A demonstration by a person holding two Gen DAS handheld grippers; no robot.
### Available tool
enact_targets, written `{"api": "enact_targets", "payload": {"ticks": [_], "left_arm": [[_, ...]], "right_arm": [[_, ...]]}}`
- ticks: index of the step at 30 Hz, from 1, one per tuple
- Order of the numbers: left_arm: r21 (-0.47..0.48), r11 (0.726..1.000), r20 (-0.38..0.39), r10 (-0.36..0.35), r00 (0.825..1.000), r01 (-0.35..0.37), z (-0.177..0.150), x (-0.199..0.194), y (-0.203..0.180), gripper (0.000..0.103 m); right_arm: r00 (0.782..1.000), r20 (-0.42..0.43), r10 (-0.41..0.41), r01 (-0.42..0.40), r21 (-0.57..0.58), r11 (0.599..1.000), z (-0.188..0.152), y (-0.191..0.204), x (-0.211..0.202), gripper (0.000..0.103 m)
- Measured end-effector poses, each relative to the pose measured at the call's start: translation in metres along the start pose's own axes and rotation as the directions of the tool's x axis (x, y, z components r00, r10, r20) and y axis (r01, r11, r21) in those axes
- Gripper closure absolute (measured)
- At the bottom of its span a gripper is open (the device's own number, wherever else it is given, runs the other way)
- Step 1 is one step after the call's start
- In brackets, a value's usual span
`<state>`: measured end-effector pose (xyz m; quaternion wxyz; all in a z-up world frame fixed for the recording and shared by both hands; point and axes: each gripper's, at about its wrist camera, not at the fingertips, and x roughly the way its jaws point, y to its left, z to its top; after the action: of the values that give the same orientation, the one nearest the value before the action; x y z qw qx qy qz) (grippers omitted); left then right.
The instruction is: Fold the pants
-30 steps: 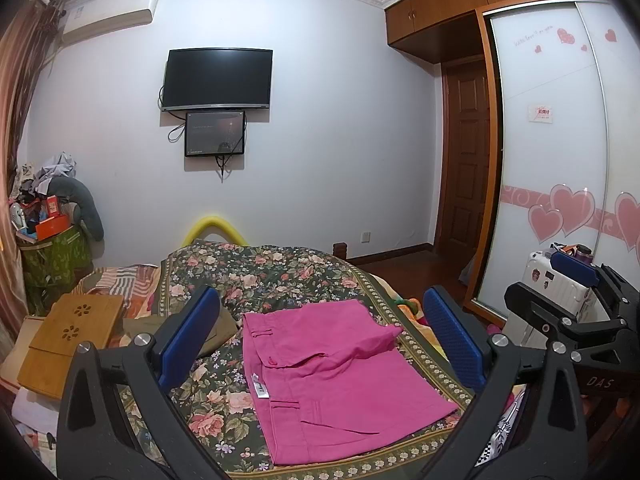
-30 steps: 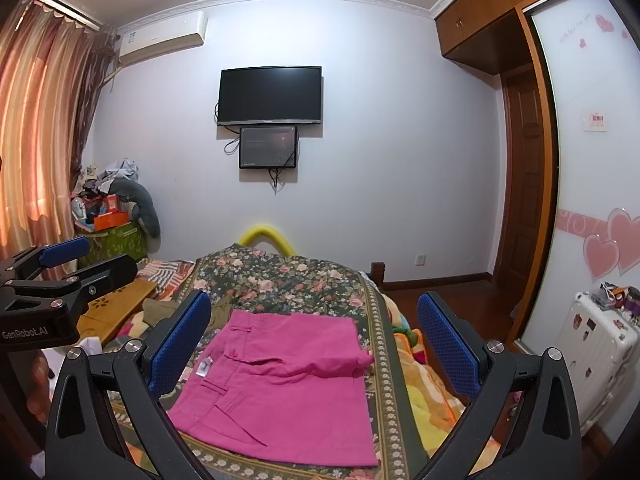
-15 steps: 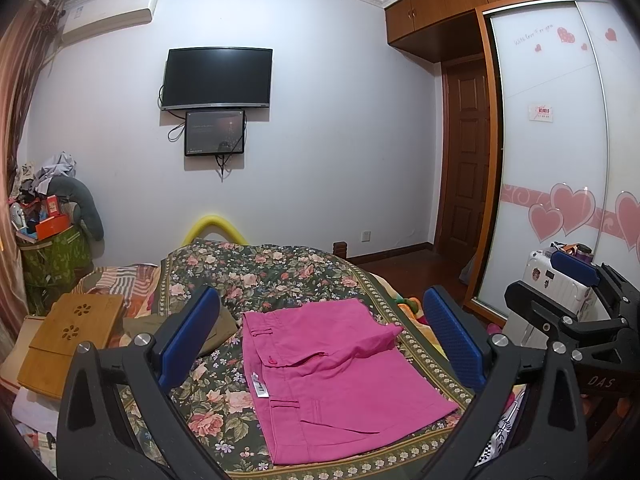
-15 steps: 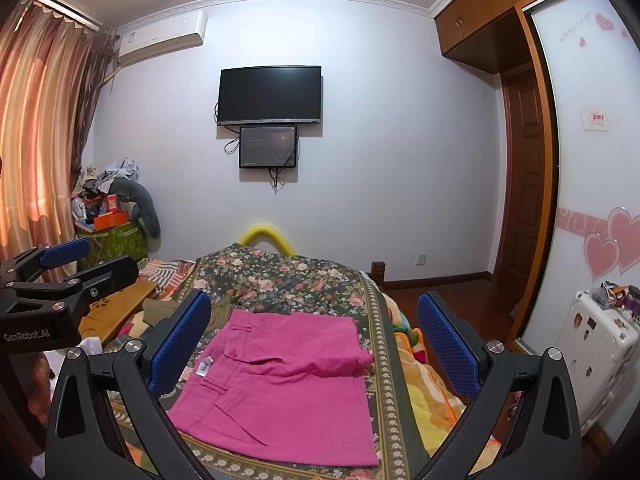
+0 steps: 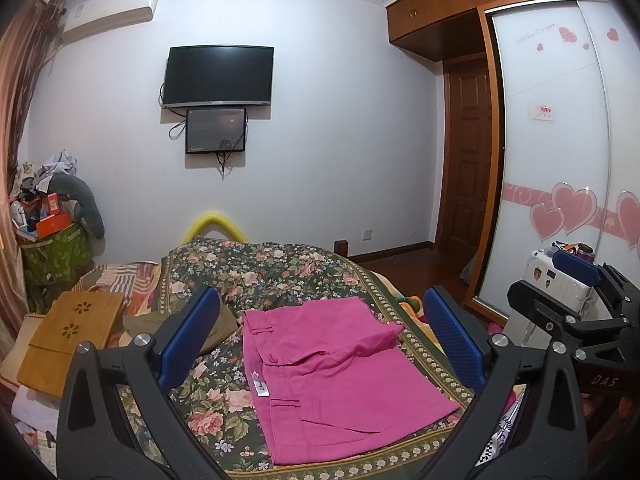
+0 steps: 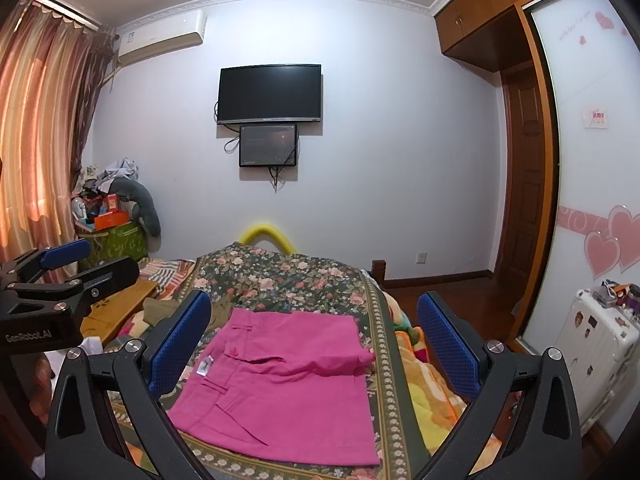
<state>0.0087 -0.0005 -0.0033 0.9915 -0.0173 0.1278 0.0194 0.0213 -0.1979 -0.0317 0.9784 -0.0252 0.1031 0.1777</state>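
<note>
The pink pants [image 5: 336, 376] lie folded into a compact rectangle on the floral bedspread [image 5: 256, 272], with a white label showing at their left side. They also show in the right wrist view [image 6: 288, 380]. My left gripper [image 5: 320, 340] is open and empty, held above the pants near the bed's front edge. My right gripper [image 6: 316, 344] is open and empty too, raised above the pants. The right gripper shows at the right edge of the left wrist view [image 5: 576, 292]; the left gripper shows at the left edge of the right wrist view [image 6: 60, 272].
An olive garment [image 5: 216, 328] lies left of the pants. A wooden lap tray [image 5: 68, 336] sits at the bed's left. A white suitcase [image 6: 592, 352] stands on the right by the sliding wardrobe [image 5: 560, 160]. A cluttered green box [image 6: 112, 240] stands at the back left.
</note>
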Motion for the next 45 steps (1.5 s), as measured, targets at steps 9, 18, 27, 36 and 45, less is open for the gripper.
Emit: {"api": "enact_targets", "payload": {"ticks": [9, 18, 27, 36, 45], "left_arm": [[-0.011, 1.0, -0.056, 0.015, 0.998, -0.016, -0.007, 0.025, 0.006, 0.0], [-0.007, 0.996, -0.196, 0.085, 0.977, -0.088, -0.029, 0.094, 0.026, 0.0], [0.009, 0.993, -0.412, 0.112, 0.904, -0.119, -0.072, 0.188, 0.063, 0.003], [-0.011, 0.998, -0.625, 0.04, 0.779, -0.06, -0.126, 0.264, 0.089, 0.036], [-0.065, 0.998, -0.747, -0.053, 0.663, 0.007, -0.169, 0.303, 0.096, 0.045]], "right_arm": [[0.999, -0.041, 0.001, 0.0, 0.028, 1.0, -0.005, -0.002, 0.015, 0.0], [0.98, -0.199, -0.023, 0.033, 0.047, 0.998, -0.037, -0.02, 0.07, 0.0], [0.908, -0.415, -0.061, 0.075, 0.017, 0.997, -0.087, -0.056, 0.139, 0.0], [0.828, -0.56, 0.024, 0.021, 0.074, 0.997, -0.127, -0.082, 0.207, 0.006], [0.746, -0.654, 0.125, -0.081, 0.098, 0.992, -0.156, -0.089, 0.26, 0.038]]}}
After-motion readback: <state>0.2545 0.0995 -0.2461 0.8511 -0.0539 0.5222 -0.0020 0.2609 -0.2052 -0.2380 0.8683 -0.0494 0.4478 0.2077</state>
